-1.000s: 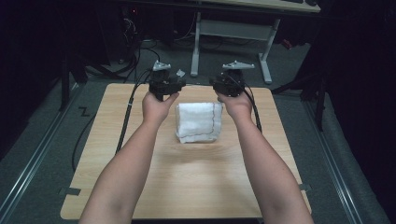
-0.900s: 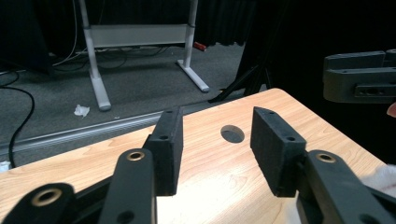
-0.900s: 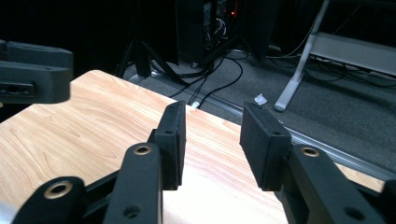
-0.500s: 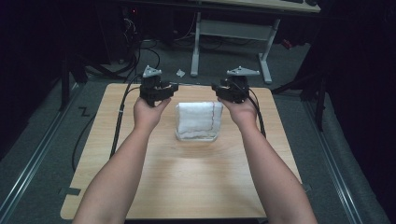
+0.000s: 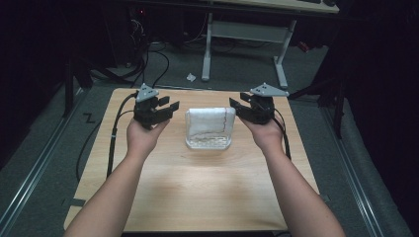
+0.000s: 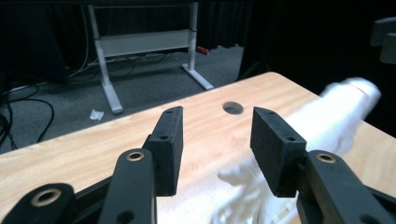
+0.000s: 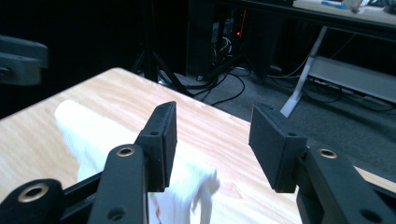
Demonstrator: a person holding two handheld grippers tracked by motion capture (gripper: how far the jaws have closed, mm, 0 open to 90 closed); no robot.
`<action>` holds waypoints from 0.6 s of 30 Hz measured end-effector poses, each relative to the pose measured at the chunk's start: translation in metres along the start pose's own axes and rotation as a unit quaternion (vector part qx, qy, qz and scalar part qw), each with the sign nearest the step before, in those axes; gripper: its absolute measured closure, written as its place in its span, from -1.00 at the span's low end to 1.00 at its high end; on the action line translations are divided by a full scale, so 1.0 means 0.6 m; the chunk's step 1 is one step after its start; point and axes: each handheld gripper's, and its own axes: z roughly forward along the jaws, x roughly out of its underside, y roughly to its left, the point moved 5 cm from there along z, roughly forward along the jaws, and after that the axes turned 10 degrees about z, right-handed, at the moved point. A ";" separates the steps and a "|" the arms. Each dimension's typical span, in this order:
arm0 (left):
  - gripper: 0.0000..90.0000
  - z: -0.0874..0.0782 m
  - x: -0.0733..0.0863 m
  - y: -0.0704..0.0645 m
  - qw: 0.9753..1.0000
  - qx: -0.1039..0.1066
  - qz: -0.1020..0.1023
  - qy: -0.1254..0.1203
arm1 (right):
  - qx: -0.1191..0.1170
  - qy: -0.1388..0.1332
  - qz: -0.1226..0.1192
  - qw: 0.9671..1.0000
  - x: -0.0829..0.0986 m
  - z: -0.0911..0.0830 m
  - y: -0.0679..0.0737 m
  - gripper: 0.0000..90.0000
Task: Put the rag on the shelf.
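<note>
Light wooden bench (image 5: 197,192), bare front half; folded white cloth (image 5: 209,122) in a clear plastic tray (image 5: 208,143) sits between left gripper (image 5: 168,107) and right gripper (image 5: 236,107), fingers of both spread, holding nothing.

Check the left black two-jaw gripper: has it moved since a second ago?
Yes. The left black two-jaw gripper has swung outward, away from the white folded cloth, toward the wooden table's left edge; its jaws stand open.

The white cloth (image 6: 327,116) is motion-blurred in the left gripper view; the basket (image 5: 208,142) beneath is largely covered.

White desk frame (image 5: 242,30), scrap (image 5: 190,77), cables (image 5: 148,59)
</note>
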 end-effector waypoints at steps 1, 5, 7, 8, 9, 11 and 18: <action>0.21 -0.017 0.014 -0.009 1.000 0.004 -0.001 0.000 | -0.004 -0.004 -0.005 1.000 0.012 -0.015 0.005 0.13; 0.21 -0.041 0.041 -0.025 1.000 0.011 0.003 -0.001 | -0.003 -0.001 -0.015 1.000 0.034 -0.036 0.012 0.12; 0.21 -0.057 0.078 -0.042 1.000 0.014 0.012 0.011 | 0.001 0.004 -0.032 0.999 0.063 -0.052 0.018 0.10; 0.21 -0.060 0.092 -0.048 1.000 0.016 0.013 0.020 | 0.000 0.008 -0.034 0.999 0.074 -0.057 0.020 0.10; 0.21 -0.063 0.107 -0.055 0.999 0.020 0.011 0.027 | -0.002 0.013 -0.035 0.999 0.086 -0.061 0.022 0.09; 0.21 -0.068 0.137 -0.070 0.999 0.031 0.007 0.038 | -0.006 0.020 -0.034 0.999 0.112 -0.070 0.027 0.09; 0.19 -0.076 0.236 -0.130 0.993 0.071 -0.001 0.091 | -0.021 0.049 -0.015 0.998 0.225 -0.094 0.049 0.05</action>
